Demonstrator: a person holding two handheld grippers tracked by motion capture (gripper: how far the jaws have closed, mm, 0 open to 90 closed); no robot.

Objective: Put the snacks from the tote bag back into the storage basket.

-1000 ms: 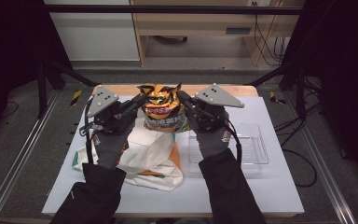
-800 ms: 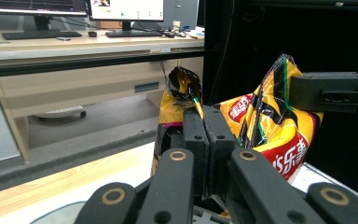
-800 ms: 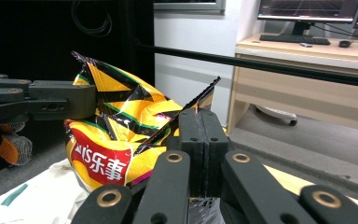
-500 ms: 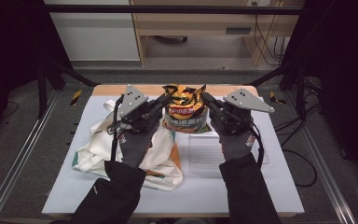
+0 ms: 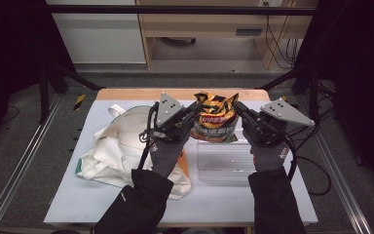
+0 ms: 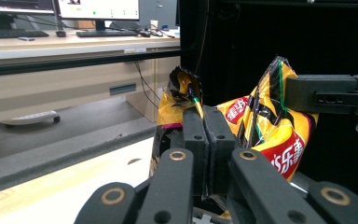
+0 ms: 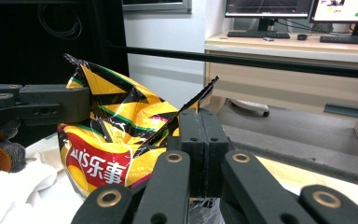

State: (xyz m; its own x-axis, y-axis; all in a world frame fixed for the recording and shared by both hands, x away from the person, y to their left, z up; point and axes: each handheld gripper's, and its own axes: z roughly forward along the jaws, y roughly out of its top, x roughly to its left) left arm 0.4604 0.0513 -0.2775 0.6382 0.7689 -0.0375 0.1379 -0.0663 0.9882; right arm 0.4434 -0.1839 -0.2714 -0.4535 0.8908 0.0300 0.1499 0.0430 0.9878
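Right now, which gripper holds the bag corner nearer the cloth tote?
The left gripper: it pinches the chip bag on the side toward the white tote.

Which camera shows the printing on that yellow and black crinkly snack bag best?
The right gripper view: the yellow and black foil snack bag faces it, with red label characters legible. The left gripper view shows its label cut off, and the high view shows it small.

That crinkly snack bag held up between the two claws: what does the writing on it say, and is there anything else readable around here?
"乐事" in white on the red band of the chip bag, after Latin letters cut off by a fold, roughly "AY'S".
Small print on the bag in the high view: too blurred to read.
Monitor screens on the desk behind: too small to read.
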